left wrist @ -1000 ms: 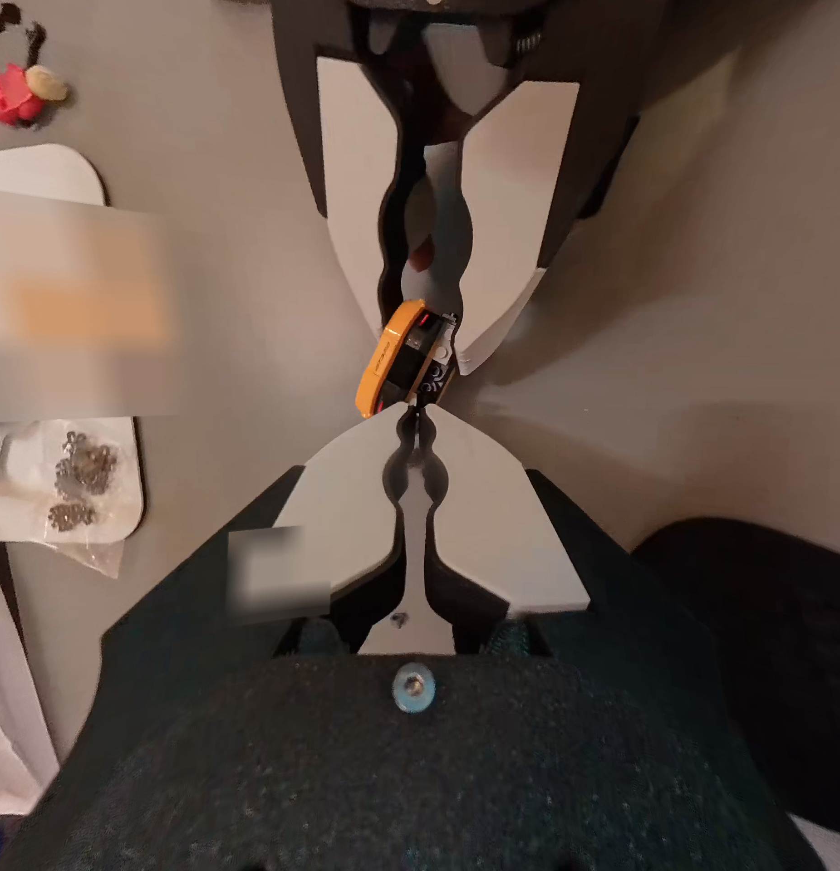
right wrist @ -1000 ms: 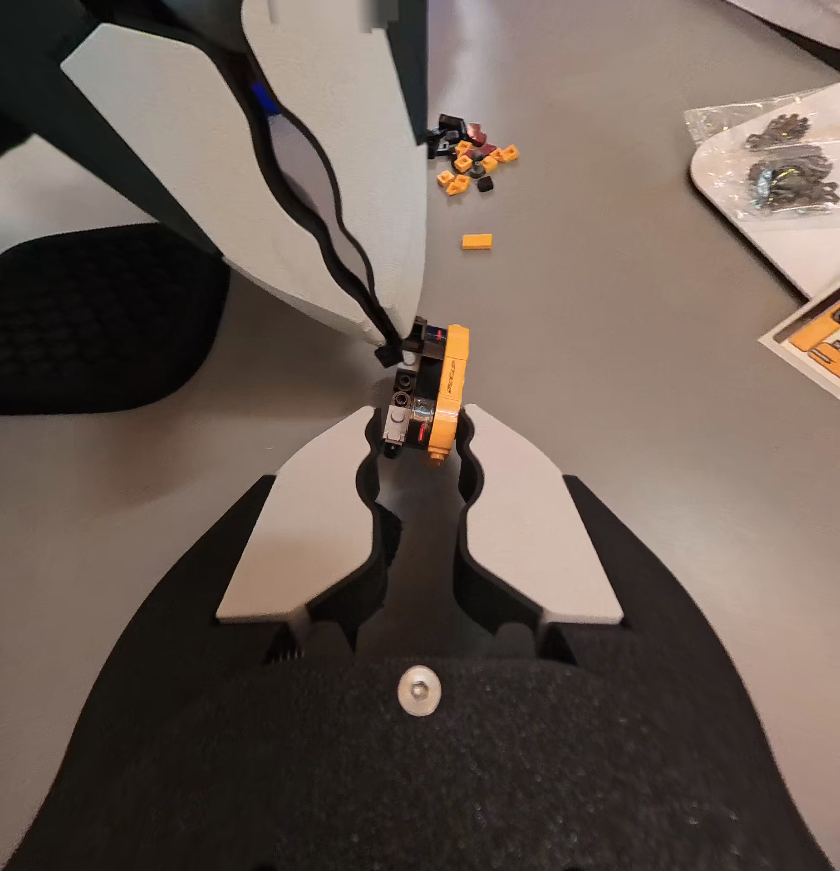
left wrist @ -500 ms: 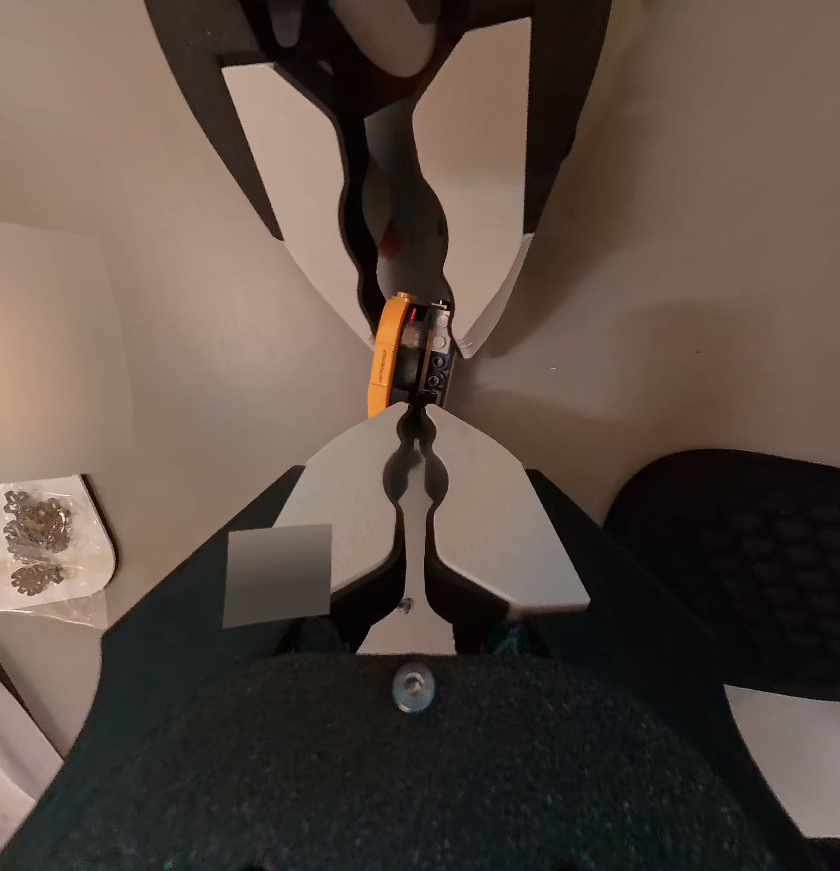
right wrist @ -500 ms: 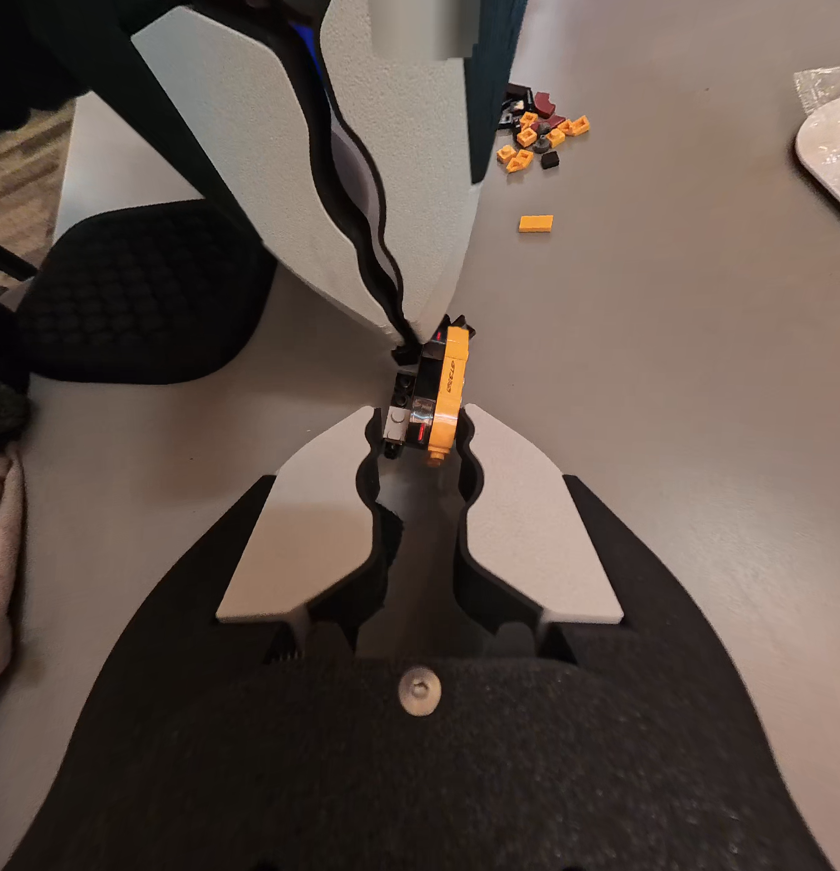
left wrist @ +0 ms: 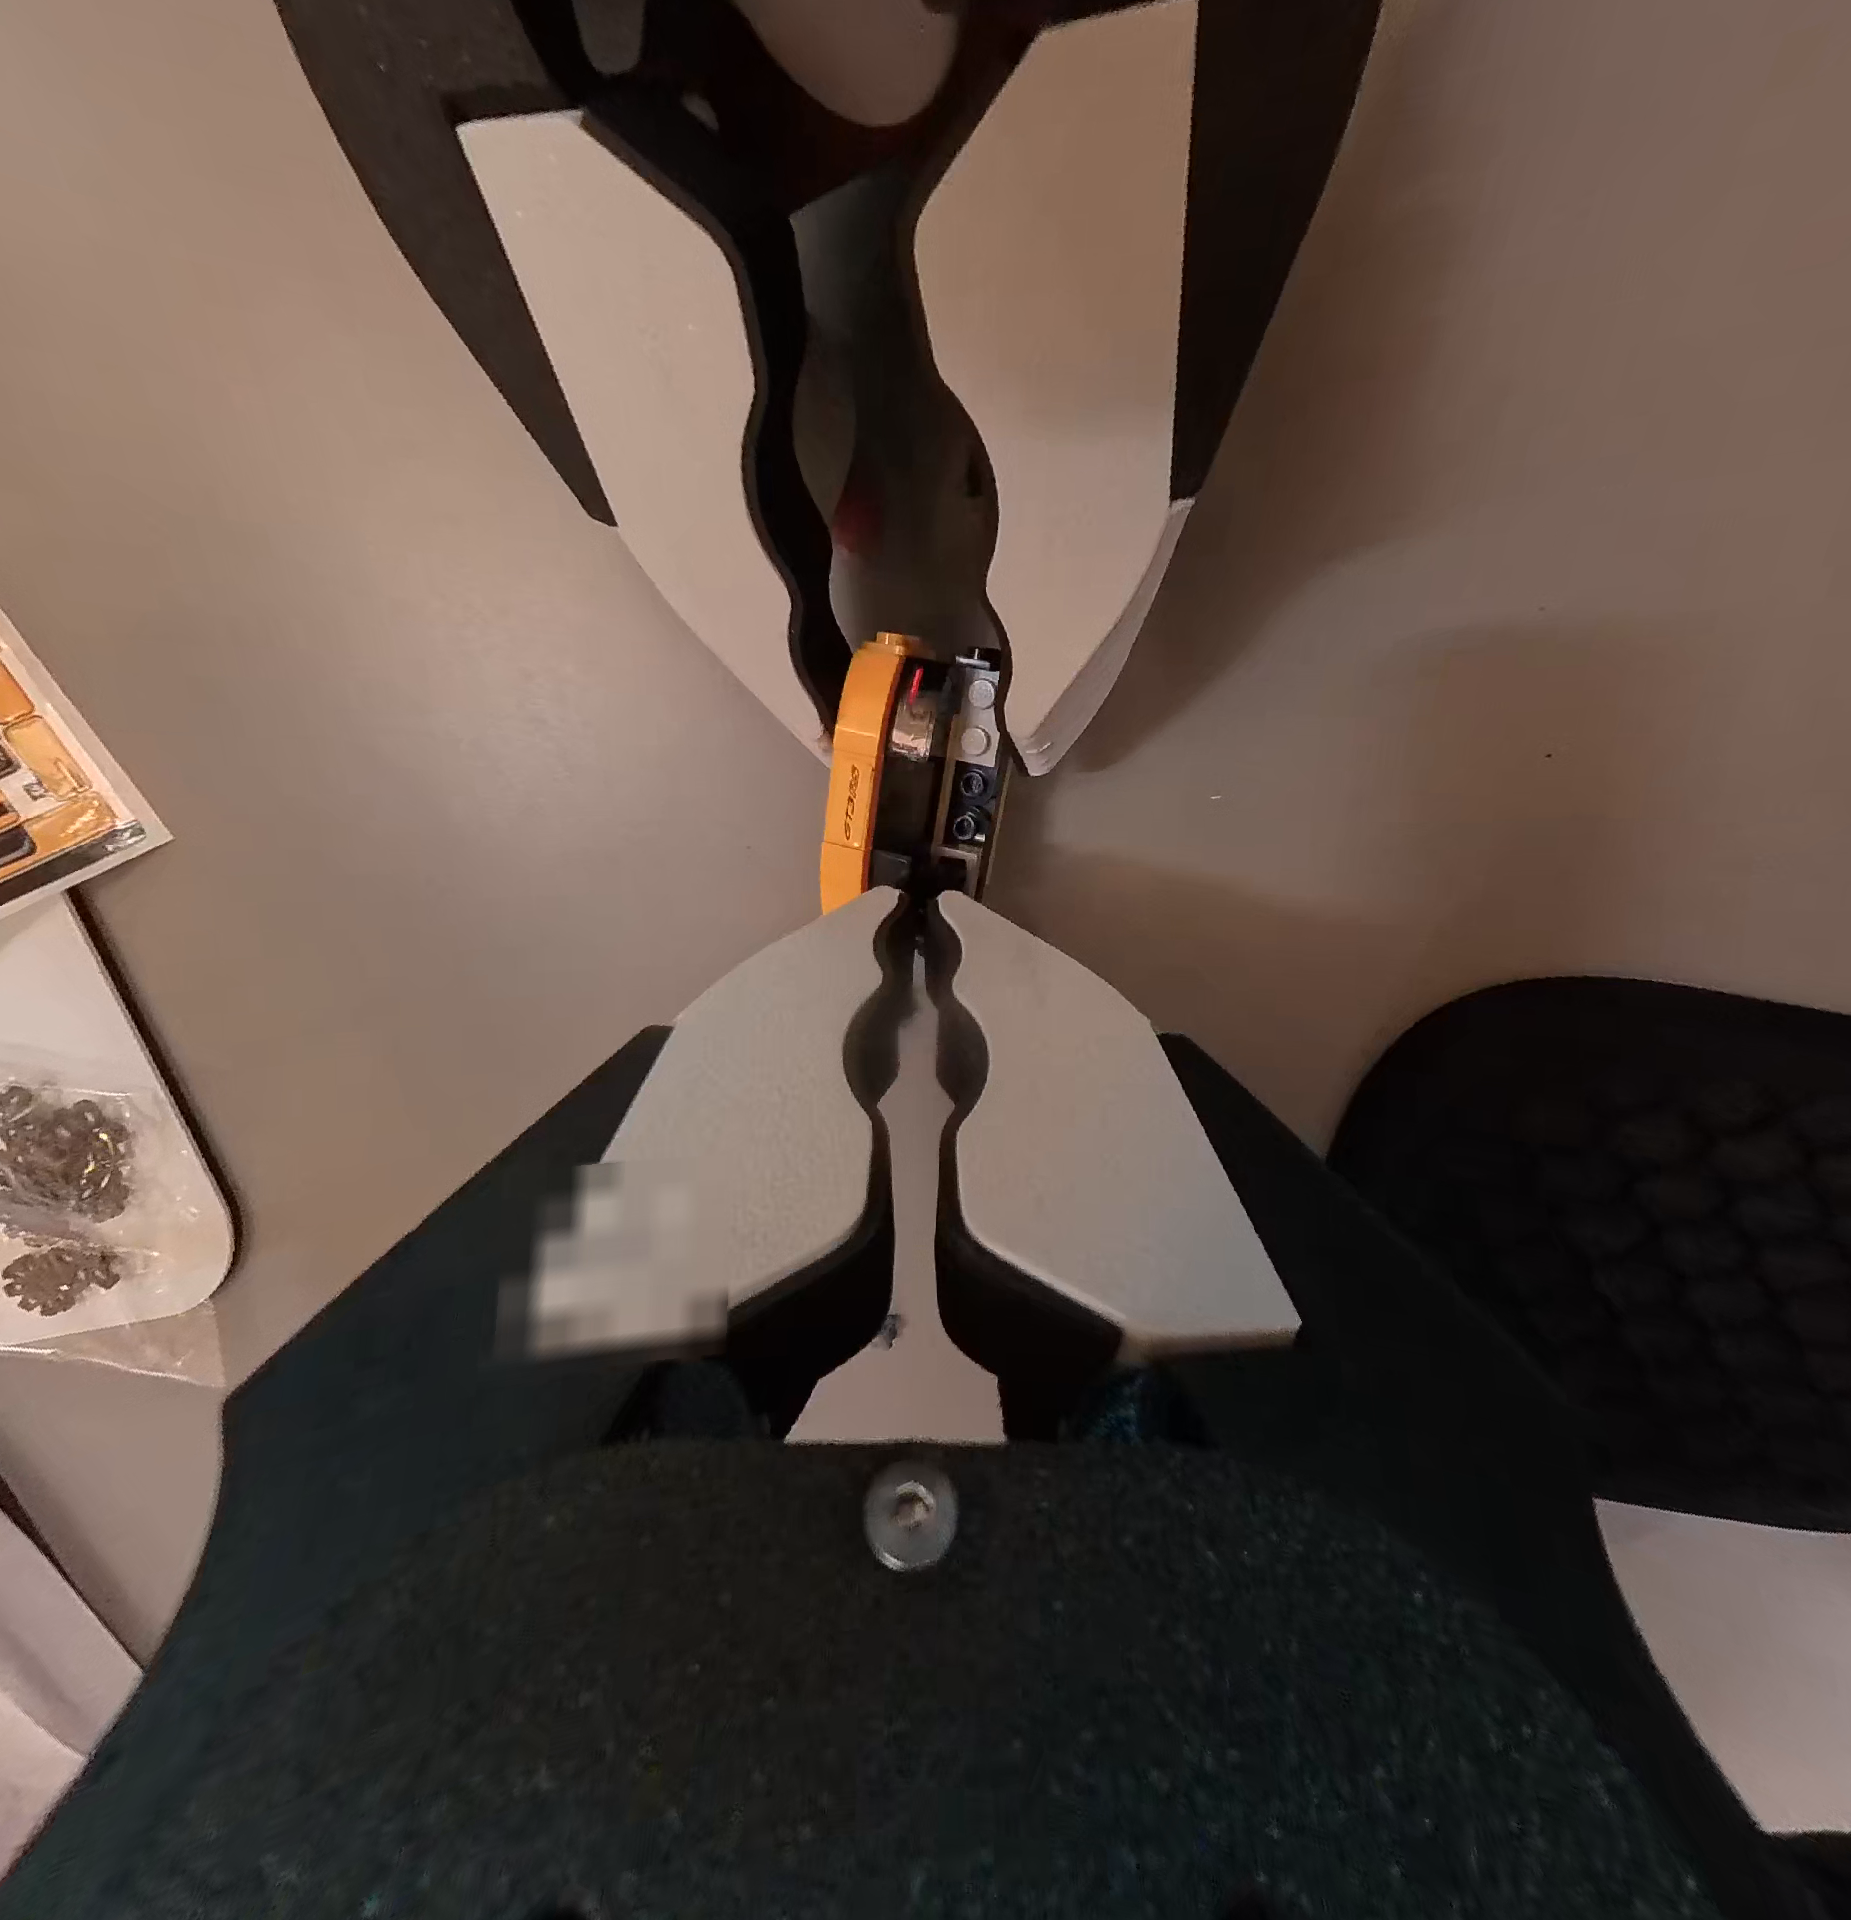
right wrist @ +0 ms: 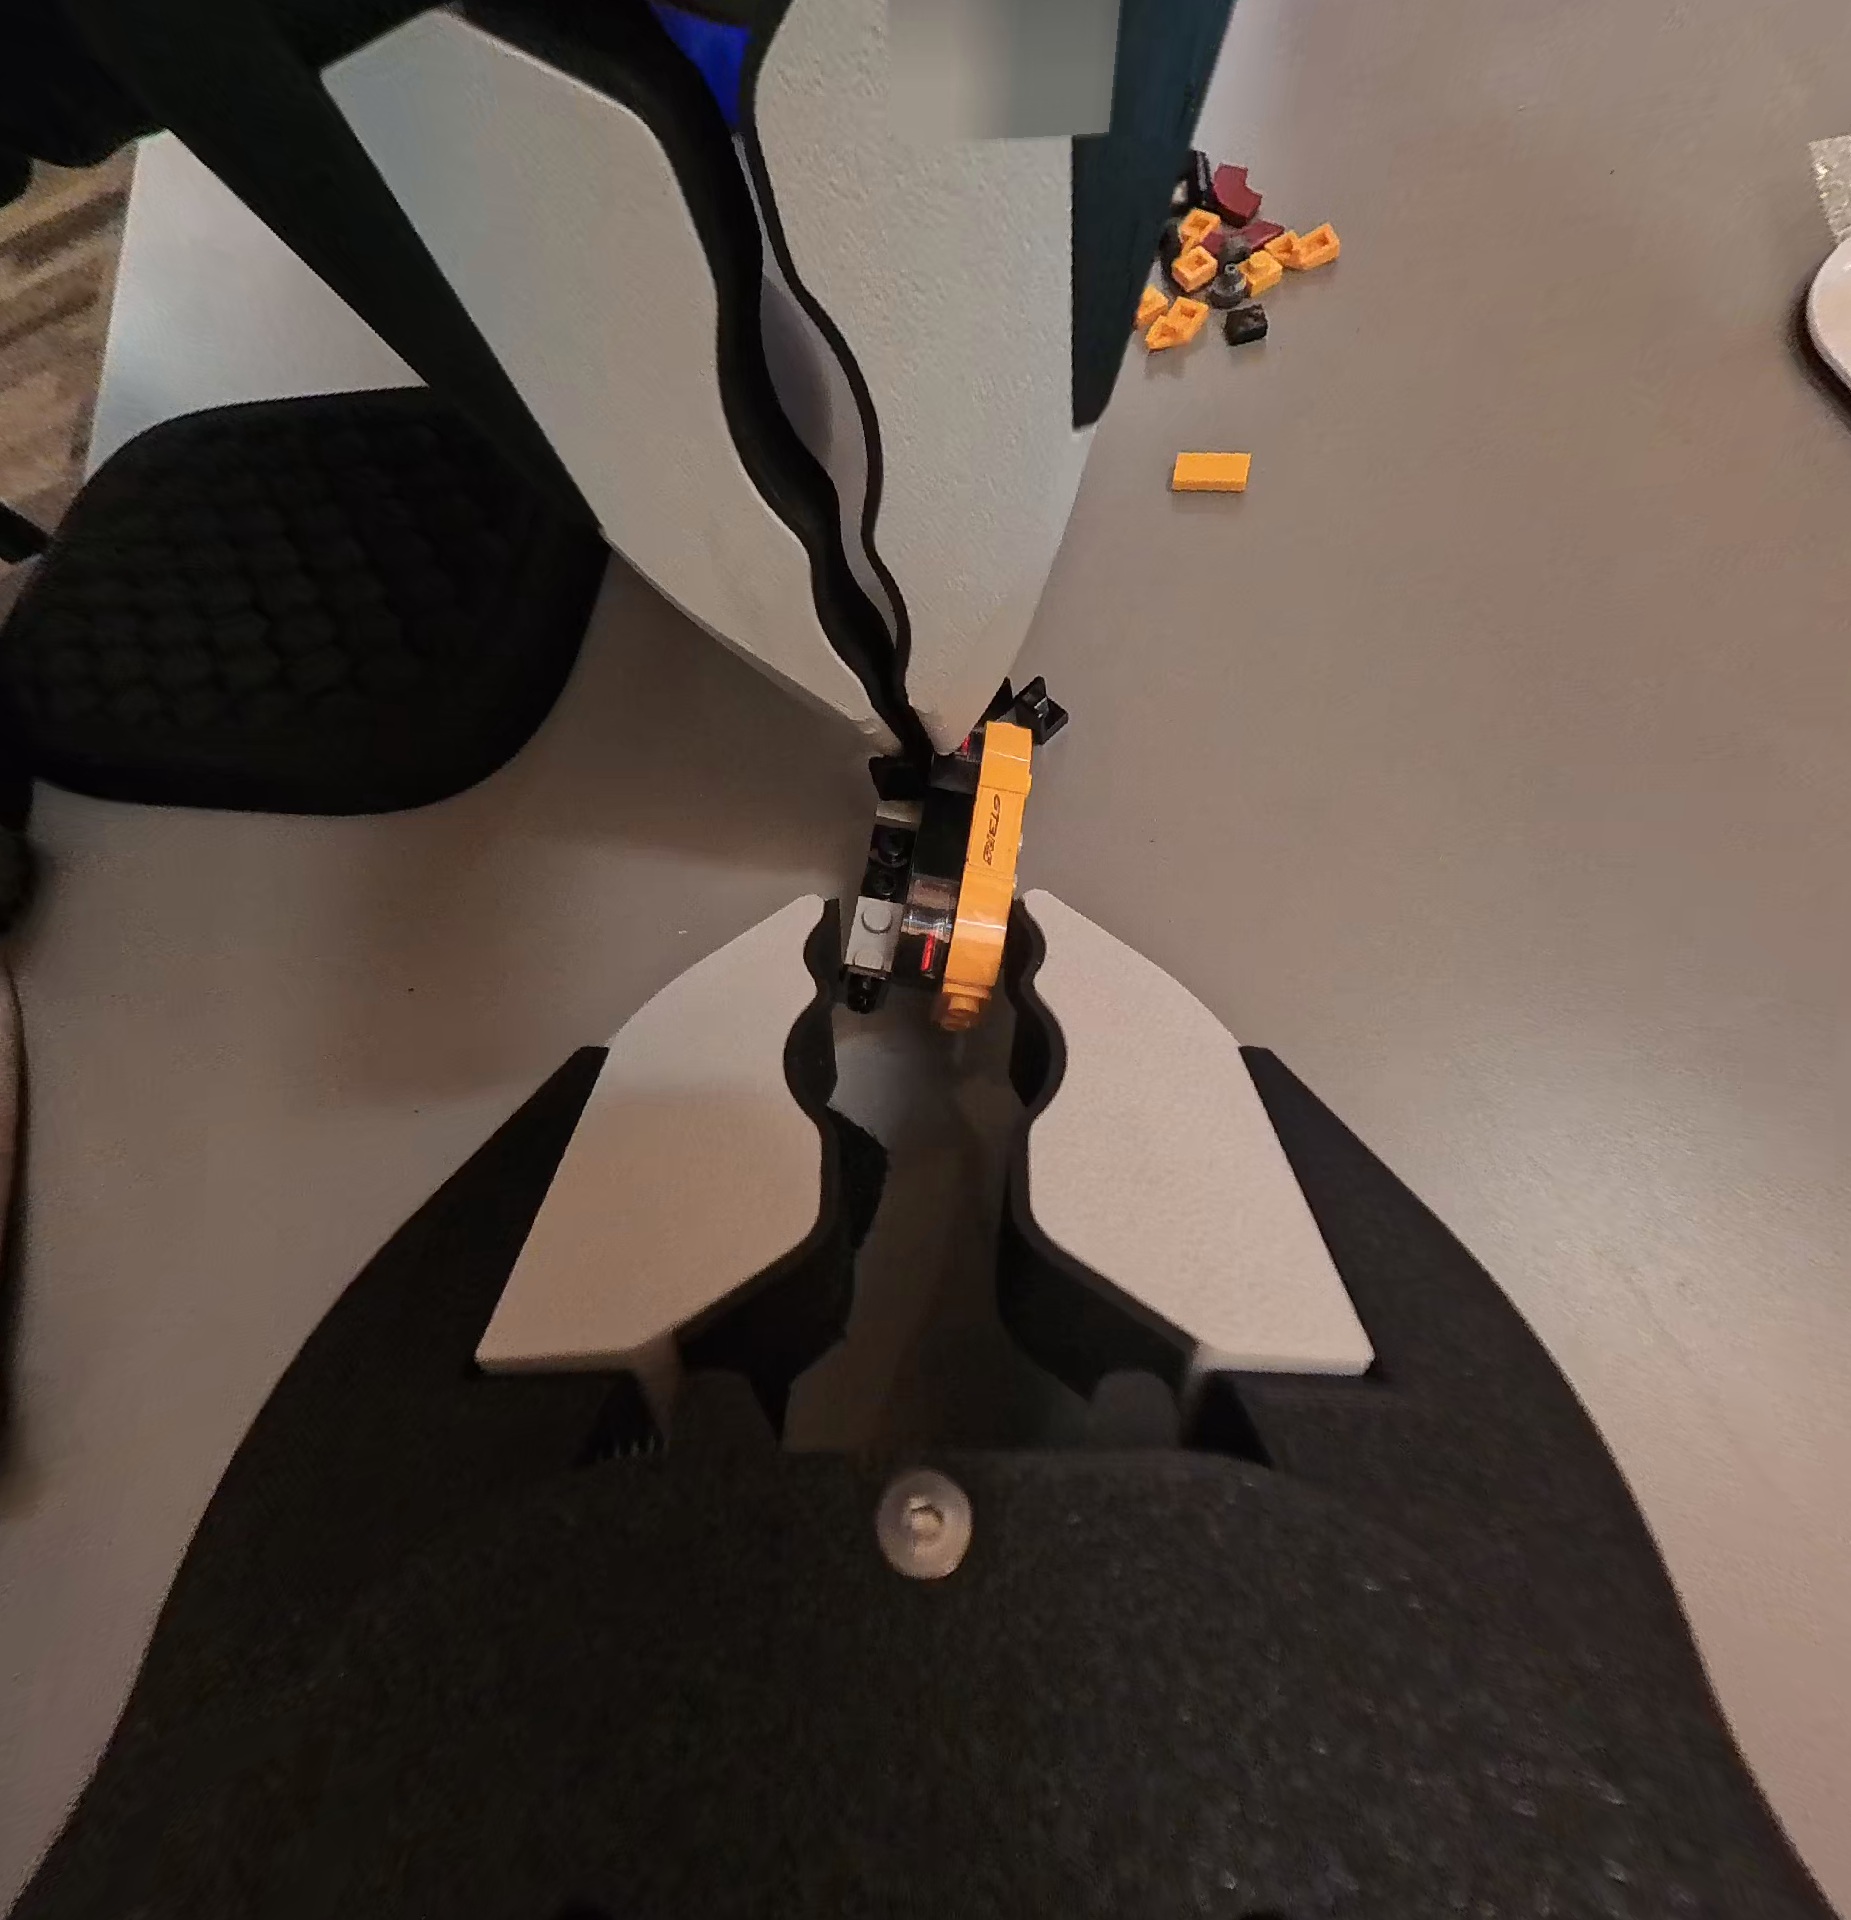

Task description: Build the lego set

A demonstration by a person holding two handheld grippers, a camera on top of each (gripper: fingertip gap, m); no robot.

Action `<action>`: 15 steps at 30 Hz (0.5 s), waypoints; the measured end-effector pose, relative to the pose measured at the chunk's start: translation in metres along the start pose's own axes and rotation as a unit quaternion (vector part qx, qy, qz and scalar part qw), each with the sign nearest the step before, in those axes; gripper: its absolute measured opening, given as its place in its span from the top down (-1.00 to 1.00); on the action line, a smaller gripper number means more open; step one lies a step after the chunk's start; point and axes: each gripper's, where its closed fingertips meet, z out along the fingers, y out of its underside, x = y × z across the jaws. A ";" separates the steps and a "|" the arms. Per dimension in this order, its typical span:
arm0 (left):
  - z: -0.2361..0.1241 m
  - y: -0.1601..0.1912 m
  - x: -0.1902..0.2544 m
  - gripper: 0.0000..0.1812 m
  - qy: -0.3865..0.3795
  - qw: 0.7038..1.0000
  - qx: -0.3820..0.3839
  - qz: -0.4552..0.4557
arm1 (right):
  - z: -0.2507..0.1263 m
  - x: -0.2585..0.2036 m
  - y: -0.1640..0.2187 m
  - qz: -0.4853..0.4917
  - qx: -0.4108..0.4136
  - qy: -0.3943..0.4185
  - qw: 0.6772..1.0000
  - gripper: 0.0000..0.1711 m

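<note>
A small Lego assembly (left wrist: 867,769), orange on one side with black and grey bricks, hangs in the air between my two grippers above the grey table (left wrist: 381,520). My left gripper (left wrist: 916,906) is shut, its tips pinching a thin black part at the assembly's near end. My right gripper (right wrist: 921,935) is shut on the assembly (right wrist: 988,831) across its orange and grey sides. Each gripper faces the other: the right one comes down from the top of the left wrist view (left wrist: 910,717), and the left one from the top of the right wrist view (right wrist: 916,732).
A pile of loose orange, black and dark red bricks (right wrist: 1233,260) and a single orange plate (right wrist: 1212,471) lie on the table. An instruction booklet (left wrist: 27,790) and a bag of dark parts (left wrist: 59,1184) lie at the left. A black chair seat (left wrist: 1627,1247) is beside the table edge. It is some 10 cm from my left tips to the single orange plate (right wrist: 1212,471).
Both grippers have shifted together with the assembly still held between them. The assembly has turned from tilted to nearly straight in the left wrist view. Neither grip has changed.
</note>
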 end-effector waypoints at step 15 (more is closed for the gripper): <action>0.001 0.002 -0.002 0.99 -0.004 1.000 -0.001 -0.002 | -0.001 0.001 0.000 -0.011 0.000 0.008 1.000 0.65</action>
